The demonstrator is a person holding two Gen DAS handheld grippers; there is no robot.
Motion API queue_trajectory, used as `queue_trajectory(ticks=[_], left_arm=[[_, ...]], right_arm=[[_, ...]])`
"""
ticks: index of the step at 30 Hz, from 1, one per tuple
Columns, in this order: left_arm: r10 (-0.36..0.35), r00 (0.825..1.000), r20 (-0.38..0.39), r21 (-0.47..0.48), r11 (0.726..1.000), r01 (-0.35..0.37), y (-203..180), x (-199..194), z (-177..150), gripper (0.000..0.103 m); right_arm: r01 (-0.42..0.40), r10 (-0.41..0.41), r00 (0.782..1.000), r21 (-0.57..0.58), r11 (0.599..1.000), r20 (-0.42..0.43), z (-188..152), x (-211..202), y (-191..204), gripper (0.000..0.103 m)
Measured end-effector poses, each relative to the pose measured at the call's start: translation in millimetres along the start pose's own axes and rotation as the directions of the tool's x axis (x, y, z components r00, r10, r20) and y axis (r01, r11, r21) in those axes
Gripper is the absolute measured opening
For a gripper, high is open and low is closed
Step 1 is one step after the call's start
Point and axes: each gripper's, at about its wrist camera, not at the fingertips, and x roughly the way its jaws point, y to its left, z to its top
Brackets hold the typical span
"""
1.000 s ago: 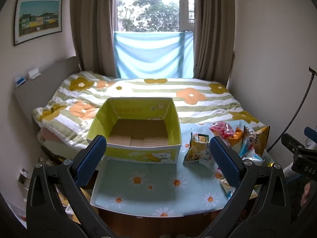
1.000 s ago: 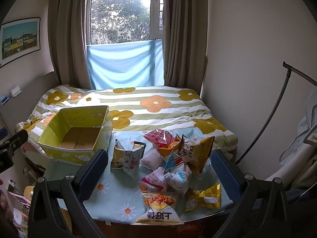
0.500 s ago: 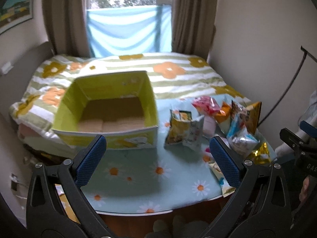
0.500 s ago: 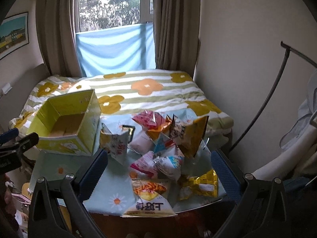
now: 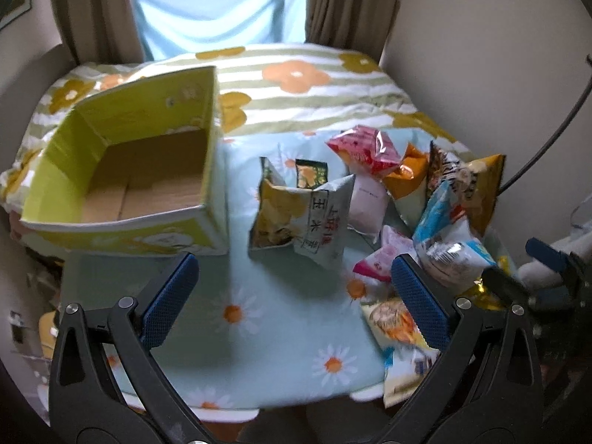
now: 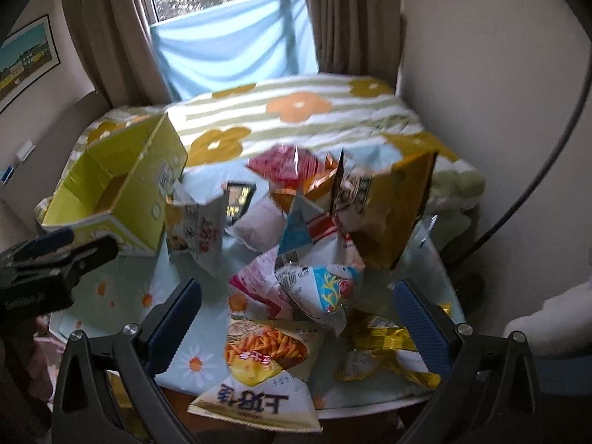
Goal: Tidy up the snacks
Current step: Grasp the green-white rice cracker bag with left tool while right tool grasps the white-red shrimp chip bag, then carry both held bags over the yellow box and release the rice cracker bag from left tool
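Note:
An open yellow-green cardboard box (image 5: 122, 170) (image 6: 122, 188) stands empty at the table's left. To its right lie several snack bags: a grey-and-yellow bag (image 5: 299, 218) (image 6: 196, 229), a red bag (image 5: 364, 148) (image 6: 285, 164), a gold bag (image 5: 477, 188) (image 6: 388, 203), a blue-white bag (image 6: 318, 292) and a fries bag (image 6: 266, 362) at the front edge. My left gripper (image 5: 292, 296) is open above the table's front, below the grey-and-yellow bag. My right gripper (image 6: 296, 318) is open over the fries bag and the blue-white bag.
The table wears a light blue daisy cloth (image 5: 259, 325). Behind it is a bed with a striped flower quilt (image 5: 314, 88), then curtains and a window (image 6: 222, 7). A wall stands close on the right (image 6: 499, 74). The left gripper shows in the right wrist view (image 6: 51, 259).
Both grippers have moved forward and tilted down toward the table. The snack pile and box look larger and closer. Both stay open and empty.

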Motion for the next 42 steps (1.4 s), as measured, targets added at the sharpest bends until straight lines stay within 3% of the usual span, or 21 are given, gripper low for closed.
queue_trajectory(ticks=[7, 14, 25, 28, 34, 42], left_arm=[[0.073, 0.994, -0.085, 0.010, 0.997, -0.073, -25.3, 66.6, 21.0, 0.103], [0.150, 0.975, -0.166, 0.014, 0.989, -0.150, -33.2, 127.0, 31.4, 0.103], [0.219, 0.952, -0.216, 0.020, 0.975, -0.220, -34.1, 167.1, 33.1, 0.103], [0.230, 0.943, -0.242, 0.015, 0.972, -0.233, -29.2, 173.1, 30.9, 0.085], [0.231, 0.944, -0.234, 0.004, 0.972, -0.236, -22.9, 166.7, 26.9, 0.067], [0.200, 0.954, -0.223, -0.008, 0.978, -0.207, -18.2, 150.0, 20.6, 0.063]], right_arm=[[-0.062, 0.062, 0.995, 0.002, 0.998, -0.083, -4.5, 50.6, -19.4, 0.103], [-0.082, 0.080, 0.992, -0.012, 0.997, -0.096, -3.2, 71.6, -30.1, 0.103], [-0.130, 0.127, 0.986, -0.022, 0.991, -0.112, 5.2, 90.4, -37.8, 0.096], [-0.138, 0.134, 0.984, -0.026, 0.990, -0.120, 5.3, 93.5, -38.3, 0.096], [-0.154, 0.148, 0.981, -0.042, 0.987, -0.125, 6.0, 98.1, -35.7, 0.096], [-0.149, 0.141, 0.982, -0.054, 0.987, -0.124, 4.0, 101.1, -30.9, 0.093]])
